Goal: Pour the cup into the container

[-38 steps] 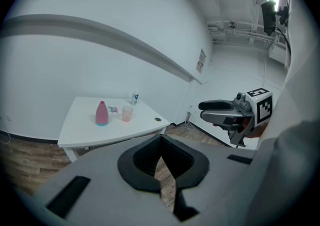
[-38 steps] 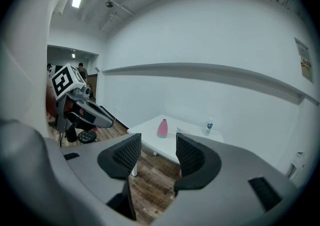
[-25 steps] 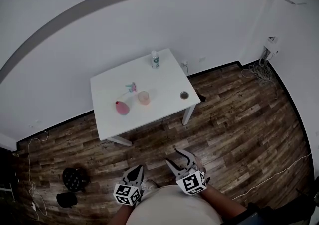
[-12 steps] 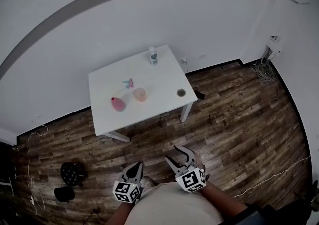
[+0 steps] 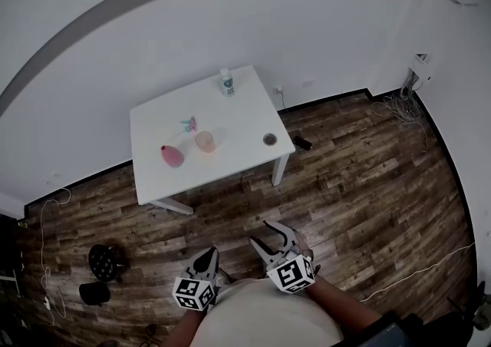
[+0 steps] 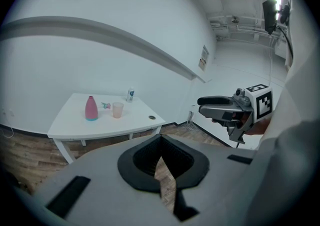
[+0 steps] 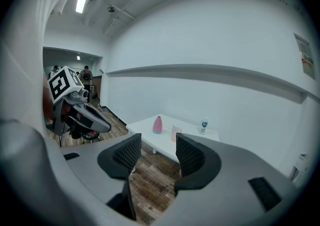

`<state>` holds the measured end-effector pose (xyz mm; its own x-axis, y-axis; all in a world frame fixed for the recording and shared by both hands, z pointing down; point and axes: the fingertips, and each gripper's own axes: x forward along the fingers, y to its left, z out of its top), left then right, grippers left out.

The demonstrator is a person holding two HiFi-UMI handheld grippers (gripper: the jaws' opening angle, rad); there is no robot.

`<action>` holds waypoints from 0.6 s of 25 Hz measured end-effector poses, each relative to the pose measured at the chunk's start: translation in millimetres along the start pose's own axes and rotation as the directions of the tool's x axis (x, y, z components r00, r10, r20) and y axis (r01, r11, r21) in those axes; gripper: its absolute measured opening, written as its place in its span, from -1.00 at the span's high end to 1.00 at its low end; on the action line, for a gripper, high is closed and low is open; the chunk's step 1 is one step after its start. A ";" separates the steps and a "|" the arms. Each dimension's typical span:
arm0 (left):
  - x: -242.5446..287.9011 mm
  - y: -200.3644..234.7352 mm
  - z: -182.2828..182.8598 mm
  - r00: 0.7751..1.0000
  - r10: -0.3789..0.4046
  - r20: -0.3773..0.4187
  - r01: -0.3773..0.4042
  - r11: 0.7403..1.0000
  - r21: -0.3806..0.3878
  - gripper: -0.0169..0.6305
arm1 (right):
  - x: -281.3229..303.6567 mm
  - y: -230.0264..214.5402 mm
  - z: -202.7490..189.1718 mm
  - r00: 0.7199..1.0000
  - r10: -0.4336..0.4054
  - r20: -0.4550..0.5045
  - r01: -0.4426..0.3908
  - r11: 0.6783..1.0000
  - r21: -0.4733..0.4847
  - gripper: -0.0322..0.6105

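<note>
Firstly, in the head view, a white square desk (image 5: 242, 119) stands on the brown wooden floor (image 5: 368, 176) near a white wall, well apart from the person. On the desk, a pink bottle-shaped container (image 5: 171, 156) stands upright near the front left edge. A translucent peach plastic cup (image 5: 204, 141) stands upright just beside it, not touching it. A small white bottle with a green label (image 5: 226, 82) stands at the far edge, and a small dark round thing (image 5: 269, 139) lies near the front right corner. The left hand-held gripper (image 5: 207, 257) and the right hand-held gripper (image 5: 263, 234) are low in the picture, close to the person's body, and both point toward the desk.

Next, in the left gripper view, the two jaws are pressed together with nothing between them; only a thin slit shows the floor. The desk is far ahead, with the container to the left of the cup.

Finally, in the right gripper view, the jaws stand apart and hold nothing. The floor and the desk show through the gap. The container is visible there, and the cup is partly hidden behind one jaw.
</note>
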<state>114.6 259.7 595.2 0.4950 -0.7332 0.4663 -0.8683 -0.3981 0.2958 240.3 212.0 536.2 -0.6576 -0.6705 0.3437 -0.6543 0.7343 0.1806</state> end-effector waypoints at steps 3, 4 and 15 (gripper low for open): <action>3.9 -12.3 -4.7 1.000 0.002 -0.002 -0.002 1.000 -0.005 0.91 | -7.7 -3.7 -6.5 1.000 0.009 -0.003 -0.009 1.000 -0.002 0.21; 5.2 -14.9 -6.6 1.000 0.003 -0.002 -0.003 1.000 -0.007 0.91 | -9.0 -4.1 -8.7 1.000 0.013 -0.005 -0.013 1.000 -0.003 0.21; 15.2 -34.0 -16.5 1.000 -0.005 -0.016 0.005 1.000 -0.017 0.91 | -17.3 -7.7 -20.8 0.999 0.023 -0.030 -0.024 0.999 -0.023 0.21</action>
<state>152.2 271.2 606.0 0.4999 -0.7223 0.4779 -0.8652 -0.3921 0.3124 264.5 220.1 548.0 -0.6610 -0.6498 0.3753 -0.6297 0.7524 0.1936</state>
